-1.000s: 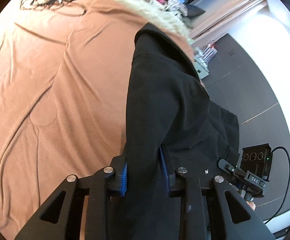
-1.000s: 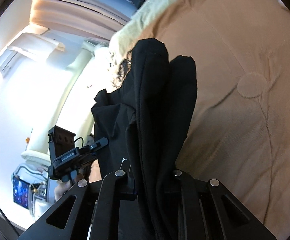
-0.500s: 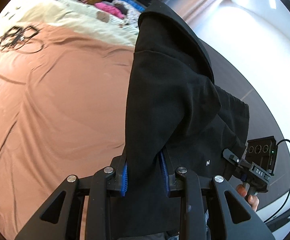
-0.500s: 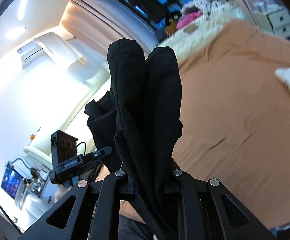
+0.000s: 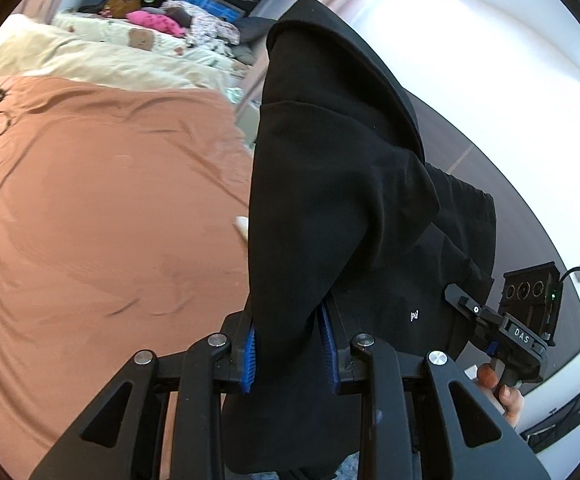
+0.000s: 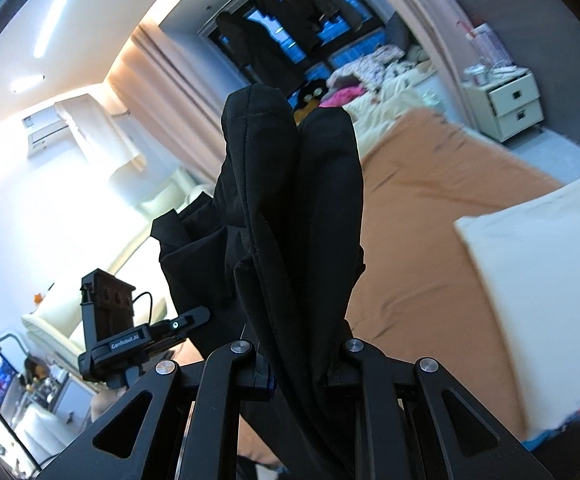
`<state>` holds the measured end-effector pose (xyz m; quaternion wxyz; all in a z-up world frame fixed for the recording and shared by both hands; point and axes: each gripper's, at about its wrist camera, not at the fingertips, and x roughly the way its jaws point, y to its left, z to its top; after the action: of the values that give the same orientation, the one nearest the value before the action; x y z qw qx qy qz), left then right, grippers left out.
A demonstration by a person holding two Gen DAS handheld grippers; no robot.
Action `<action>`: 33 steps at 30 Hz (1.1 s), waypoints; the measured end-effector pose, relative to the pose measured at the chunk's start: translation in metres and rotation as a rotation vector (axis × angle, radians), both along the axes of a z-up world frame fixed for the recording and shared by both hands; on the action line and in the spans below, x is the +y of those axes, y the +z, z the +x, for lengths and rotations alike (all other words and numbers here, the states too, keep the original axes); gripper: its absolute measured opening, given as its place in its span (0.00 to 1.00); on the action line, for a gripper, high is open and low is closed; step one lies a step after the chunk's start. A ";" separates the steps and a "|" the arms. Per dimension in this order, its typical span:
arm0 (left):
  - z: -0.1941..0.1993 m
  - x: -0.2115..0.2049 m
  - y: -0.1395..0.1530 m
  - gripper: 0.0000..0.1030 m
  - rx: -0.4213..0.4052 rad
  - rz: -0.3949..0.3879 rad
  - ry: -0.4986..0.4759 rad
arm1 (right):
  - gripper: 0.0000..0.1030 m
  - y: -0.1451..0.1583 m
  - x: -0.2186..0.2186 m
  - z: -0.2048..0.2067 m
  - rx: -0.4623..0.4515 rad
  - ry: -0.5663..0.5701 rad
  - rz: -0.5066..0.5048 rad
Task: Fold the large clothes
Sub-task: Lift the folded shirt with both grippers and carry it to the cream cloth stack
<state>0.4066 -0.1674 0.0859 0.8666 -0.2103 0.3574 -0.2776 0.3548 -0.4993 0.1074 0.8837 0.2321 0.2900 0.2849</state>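
Black garment hangs clamped in both the left gripper and right gripper, stretched between them above the brown bedspread, which lies ahead and below both

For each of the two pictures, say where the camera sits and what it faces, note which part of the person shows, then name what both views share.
Left wrist: sits on the left gripper, facing along its fingers over the brown bedspread; the right hand shows.
Right wrist: sits on the right gripper, facing the window beyond the bed; no hand shows clearly.
Shared: the black garment clamped in both grippers, bedspread, pillows.
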 end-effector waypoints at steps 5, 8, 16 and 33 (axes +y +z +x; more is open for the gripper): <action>0.016 -0.054 0.002 0.27 0.001 0.010 -0.052 | 0.15 0.010 -0.040 -0.009 -0.023 -0.063 -0.017; 0.023 -0.086 0.001 0.27 0.001 0.013 -0.086 | 0.15 0.016 -0.062 -0.019 -0.039 -0.107 -0.029; 0.049 -0.160 -0.005 0.27 0.010 0.016 -0.147 | 0.15 0.031 -0.113 -0.040 -0.055 -0.203 -0.074; 0.164 -0.214 -0.058 0.27 0.142 0.024 -0.186 | 0.15 -0.001 -0.175 0.058 0.090 -0.295 -0.146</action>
<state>0.5711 -0.3812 0.0279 0.8120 -0.1849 0.4391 -0.3370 0.4128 -0.6744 0.1068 0.9166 0.2199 0.3120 0.1194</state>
